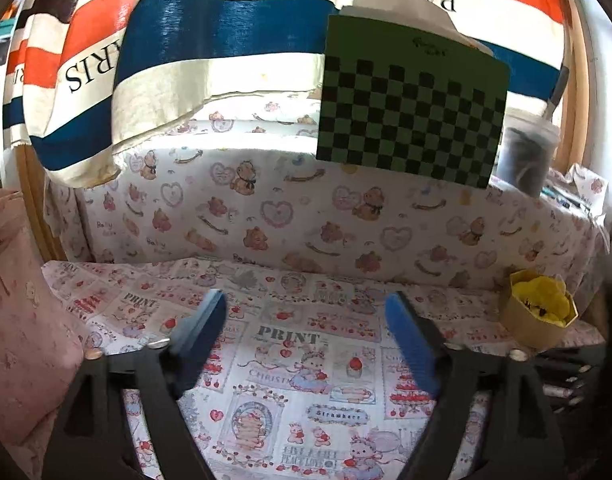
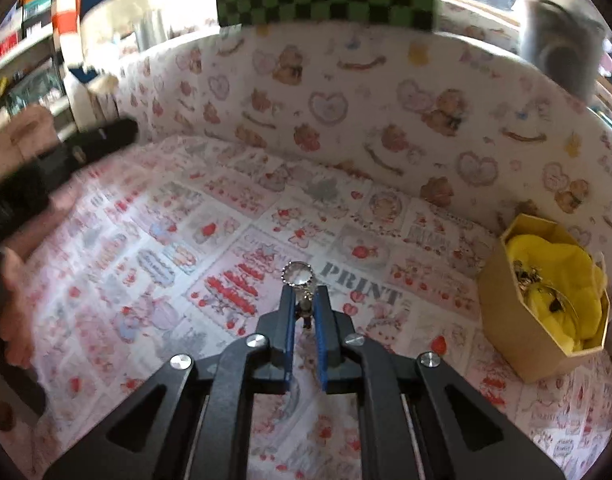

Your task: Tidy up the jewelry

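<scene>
A white cloth printed with strawberries, rabbits and the word "PRINT" covers the table, and a bear-and-heart patterned fabric wall rises behind it. A green-and-black checkerboard card leans at the back. Near the table's right edge stands a tan octagonal cardboard box lined with yellow cloth, with small dark jewelry pieces inside. The left tool hangs wide above the cloth with nothing between its blue pads. The right tool is pinched nearly closed on 1 small silver ring-shaped trinket, whose loop pokes out past the tips, well apart from the box
</scene>
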Action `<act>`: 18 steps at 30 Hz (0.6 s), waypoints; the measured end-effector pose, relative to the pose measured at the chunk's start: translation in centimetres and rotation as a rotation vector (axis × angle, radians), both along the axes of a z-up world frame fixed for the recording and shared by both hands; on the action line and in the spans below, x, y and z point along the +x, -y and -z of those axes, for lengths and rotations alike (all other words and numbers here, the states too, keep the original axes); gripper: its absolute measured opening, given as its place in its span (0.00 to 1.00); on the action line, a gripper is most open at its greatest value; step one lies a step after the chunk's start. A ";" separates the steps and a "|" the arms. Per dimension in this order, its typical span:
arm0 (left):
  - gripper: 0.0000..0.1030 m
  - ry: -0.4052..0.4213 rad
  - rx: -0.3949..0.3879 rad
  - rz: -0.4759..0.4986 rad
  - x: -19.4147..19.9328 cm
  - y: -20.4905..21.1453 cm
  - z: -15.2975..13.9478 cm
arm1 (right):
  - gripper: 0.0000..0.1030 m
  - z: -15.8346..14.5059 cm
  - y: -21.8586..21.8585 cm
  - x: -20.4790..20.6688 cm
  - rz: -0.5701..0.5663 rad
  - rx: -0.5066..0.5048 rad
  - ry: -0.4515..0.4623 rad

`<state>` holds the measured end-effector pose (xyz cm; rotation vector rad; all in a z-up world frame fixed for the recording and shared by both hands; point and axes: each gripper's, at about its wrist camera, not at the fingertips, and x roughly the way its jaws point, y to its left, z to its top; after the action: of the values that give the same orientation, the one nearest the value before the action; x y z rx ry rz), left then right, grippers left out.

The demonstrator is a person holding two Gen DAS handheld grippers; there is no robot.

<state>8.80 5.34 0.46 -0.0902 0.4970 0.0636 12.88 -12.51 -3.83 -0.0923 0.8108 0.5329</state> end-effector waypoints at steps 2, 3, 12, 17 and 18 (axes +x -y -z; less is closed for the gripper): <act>0.84 -0.016 -0.008 0.041 0.2 0.2 0.2 | 0.08 -1.3 2.1 -0.9 0.023 0.034 0.036; 0.84 -0.022 -0.017 0.064 0.3 0.4 0.3 | 0.08 -1.8 3.2 -1.3 0.034 0.047 0.053; 0.84 -0.103 -0.063 0.160 1.4 1.7 -0.1 | 0.08 -4.5 12.6 -2.4 0.174 0.186 0.179; 0.84 -0.257 -0.044 0.263 3.6 4.9 -0.2 | 0.08 -4.7 14.7 -1.9 0.251 0.192 0.174; 0.80 -0.292 -0.039 0.289 4.0 5.8 -0.1 | 0.08 -4.5 14.8 -1.7 0.259 0.195 0.163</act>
<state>12.84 -0.46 0.59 -0.0464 0.7984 -0.2186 11.15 -27.29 0.71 0.1461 0.5972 0.3521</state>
